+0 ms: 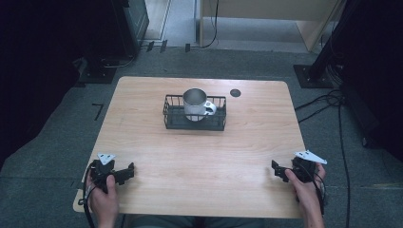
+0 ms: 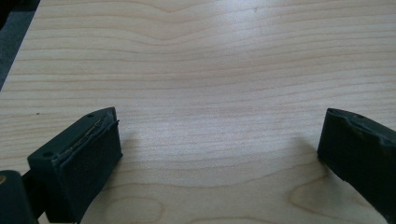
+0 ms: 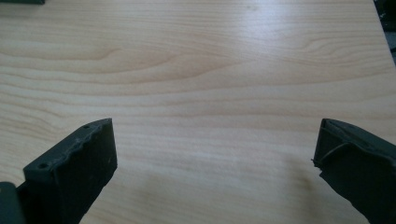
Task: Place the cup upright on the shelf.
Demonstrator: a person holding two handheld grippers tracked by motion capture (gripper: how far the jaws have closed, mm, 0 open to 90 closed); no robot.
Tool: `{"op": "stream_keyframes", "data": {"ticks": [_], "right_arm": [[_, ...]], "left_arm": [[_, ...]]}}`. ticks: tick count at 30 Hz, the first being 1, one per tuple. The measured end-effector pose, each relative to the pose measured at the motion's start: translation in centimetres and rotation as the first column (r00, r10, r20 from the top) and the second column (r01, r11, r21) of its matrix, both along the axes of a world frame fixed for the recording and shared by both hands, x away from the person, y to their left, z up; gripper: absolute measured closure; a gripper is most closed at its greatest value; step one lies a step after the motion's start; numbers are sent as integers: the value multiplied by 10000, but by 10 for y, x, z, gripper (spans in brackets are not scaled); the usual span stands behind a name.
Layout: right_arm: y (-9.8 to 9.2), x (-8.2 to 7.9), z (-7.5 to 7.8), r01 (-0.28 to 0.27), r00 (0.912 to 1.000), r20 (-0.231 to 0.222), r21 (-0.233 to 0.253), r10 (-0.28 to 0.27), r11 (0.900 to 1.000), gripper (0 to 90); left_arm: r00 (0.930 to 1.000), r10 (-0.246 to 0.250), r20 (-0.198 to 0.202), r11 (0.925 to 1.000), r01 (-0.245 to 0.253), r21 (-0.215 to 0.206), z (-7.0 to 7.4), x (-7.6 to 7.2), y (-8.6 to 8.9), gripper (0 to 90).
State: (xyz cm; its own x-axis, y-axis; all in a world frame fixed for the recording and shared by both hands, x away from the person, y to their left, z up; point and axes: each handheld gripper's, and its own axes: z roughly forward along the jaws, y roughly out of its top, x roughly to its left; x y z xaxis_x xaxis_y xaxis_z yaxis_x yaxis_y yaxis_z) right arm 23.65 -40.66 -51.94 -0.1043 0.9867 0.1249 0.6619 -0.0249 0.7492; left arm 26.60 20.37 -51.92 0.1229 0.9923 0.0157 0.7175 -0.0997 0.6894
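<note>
— Where does the mug (image 1: 195, 104) sit?

— Upright inside the black wire basket (image 1: 194, 122) at the far middle of the table (image 1: 199, 161), its white handle turned toward the person's right. Both grippers rest well apart from it at the near edge: the left gripper (image 1: 124, 173) and the right gripper (image 1: 278, 170) each have their jaws spread wide over bare wood, holding nothing.

— How would it handle?

— It looks like metal: rigid, probably light, likely slick on the wall. The rim or the handle seems the surer hold, lifting straight up to clear the basket's wires.

No readable text, label or number anywhere (table, basket, mug included).
</note>
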Motion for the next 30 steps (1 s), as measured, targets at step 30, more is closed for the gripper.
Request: {"op": "stream_keyframes", "data": {"ticks": [30], "right_arm": [[-9,-41,-10,122,9986,-495,-1034,-174,9946,0]], "left_arm": [[10000,-3,2,10000,3,2,0,0,0,0]]}}
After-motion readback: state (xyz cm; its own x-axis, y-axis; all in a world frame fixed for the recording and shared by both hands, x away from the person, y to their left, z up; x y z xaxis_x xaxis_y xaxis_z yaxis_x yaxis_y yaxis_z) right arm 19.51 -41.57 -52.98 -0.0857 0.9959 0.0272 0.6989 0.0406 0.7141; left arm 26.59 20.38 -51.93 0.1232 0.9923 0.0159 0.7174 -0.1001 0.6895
